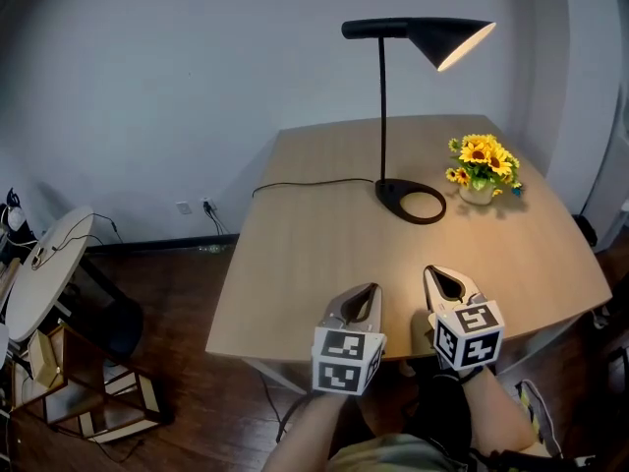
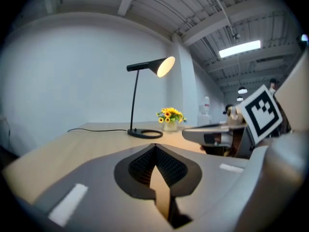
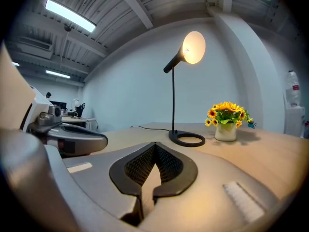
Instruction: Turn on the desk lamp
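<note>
the left gripper [image 1: 370, 289] over the table's [image 1: 295, 264] near edge has its fingers pressed together on nothing, the right gripper [image 1: 438, 274] beside it likewise, and the lit desk lamp [image 1: 444, 35] stands well beyond both.

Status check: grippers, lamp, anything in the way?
Left gripper and right gripper shut, empty, at near edge of table. Desk lamp lit, shade glowing. Sunflower vase beside its base, path clear.
</note>
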Available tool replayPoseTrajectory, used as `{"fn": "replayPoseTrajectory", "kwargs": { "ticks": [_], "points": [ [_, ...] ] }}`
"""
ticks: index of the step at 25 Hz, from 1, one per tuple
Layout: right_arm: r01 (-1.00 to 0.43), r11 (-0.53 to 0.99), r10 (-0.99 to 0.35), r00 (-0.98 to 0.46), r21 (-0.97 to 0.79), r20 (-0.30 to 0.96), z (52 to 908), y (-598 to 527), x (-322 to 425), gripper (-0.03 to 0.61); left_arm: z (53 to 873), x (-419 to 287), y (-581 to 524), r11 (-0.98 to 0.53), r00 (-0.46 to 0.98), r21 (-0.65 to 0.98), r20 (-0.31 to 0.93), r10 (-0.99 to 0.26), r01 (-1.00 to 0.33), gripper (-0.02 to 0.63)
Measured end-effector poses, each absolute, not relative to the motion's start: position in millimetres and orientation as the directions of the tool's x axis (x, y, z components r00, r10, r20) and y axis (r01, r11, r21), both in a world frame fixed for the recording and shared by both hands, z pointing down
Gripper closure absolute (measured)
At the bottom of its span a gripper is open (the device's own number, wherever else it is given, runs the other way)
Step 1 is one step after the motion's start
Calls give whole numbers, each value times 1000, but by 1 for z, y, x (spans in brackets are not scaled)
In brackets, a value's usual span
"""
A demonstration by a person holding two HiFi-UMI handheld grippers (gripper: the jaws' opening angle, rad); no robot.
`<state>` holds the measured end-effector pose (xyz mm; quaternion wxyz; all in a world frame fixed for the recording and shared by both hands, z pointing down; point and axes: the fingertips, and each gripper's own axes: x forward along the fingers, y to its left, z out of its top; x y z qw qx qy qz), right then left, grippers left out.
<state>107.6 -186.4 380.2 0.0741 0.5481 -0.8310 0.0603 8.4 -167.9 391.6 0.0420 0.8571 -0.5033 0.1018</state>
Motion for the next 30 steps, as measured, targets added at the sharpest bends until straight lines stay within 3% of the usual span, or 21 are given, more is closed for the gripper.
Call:
{"fn": "replayPoseTrajectory", "kwargs": {
  "ticks": [2, 4, 6, 9, 14, 30],
  "points": [
    [-904, 427, -881, -424, -32, 211, 386, -171, 101, 580, 401, 19, -152, -489, 434, -219, 254, -864, -845, 617],
    [-894, 448, -871, -431, 23, 238, 394, -156, 93, 580, 404, 26, -141, -497, 438, -280, 248, -864, -821, 617],
    [-885, 457, -872, -425, 93, 242, 398, -143, 88, 580, 401, 19, -140, -515, 474, -161, 236, -848, -842, 615],
    [-883, 465, -866, -442, 53, 235, 397, -132, 89, 580, 398, 3, -138, -519, 507, 2, 223, -833, -855, 617],
    [-883, 469, -857, -452, 14, 248, 396, -119, 91, 580, 394, 6, -120, -507, 483, -77, 213, -850, -859, 615],
    [-885, 465, -867, -451, 16, 214, 384, -81, 94, 580, 386, 6, -83, -513, 500, -34, 181, -847, -858, 615]
  ]
}}
